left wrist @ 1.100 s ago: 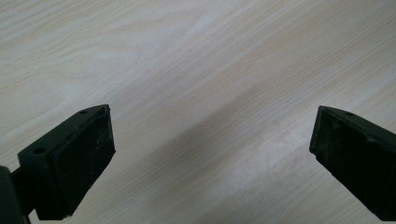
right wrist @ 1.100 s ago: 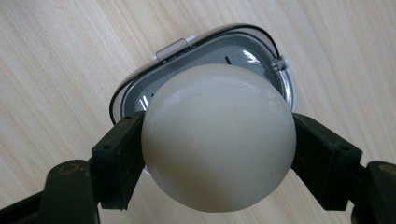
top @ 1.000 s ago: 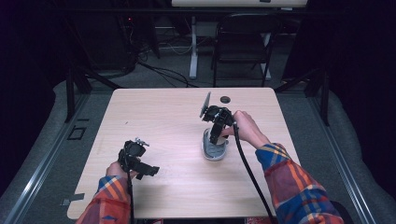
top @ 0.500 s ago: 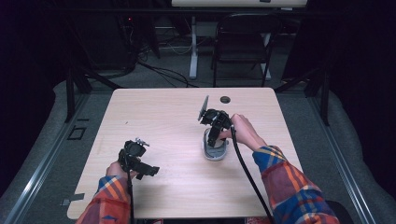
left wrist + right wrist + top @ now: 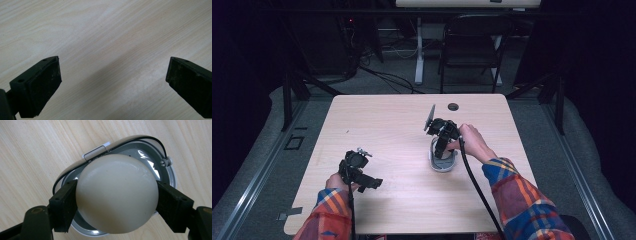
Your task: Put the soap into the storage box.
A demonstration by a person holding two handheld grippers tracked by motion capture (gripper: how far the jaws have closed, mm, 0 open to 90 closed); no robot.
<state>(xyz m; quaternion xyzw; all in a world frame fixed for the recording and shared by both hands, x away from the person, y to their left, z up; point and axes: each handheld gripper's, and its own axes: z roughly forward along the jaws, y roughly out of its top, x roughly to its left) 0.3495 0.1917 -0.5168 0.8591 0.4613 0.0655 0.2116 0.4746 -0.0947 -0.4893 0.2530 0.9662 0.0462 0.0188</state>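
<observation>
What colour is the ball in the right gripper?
Cream-white, plain and glossy; the ball shows best in the right gripper view.

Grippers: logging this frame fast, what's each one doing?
Left gripper: open, holding nothing, over the table.
Right gripper: shut on the egg, over the metal dish.

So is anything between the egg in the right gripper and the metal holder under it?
Nothing visible. The right gripper is shut on the cream egg, which hangs right over the open silver holder on the table; the holder's hollow looks clear, though the egg hides its middle.
</observation>
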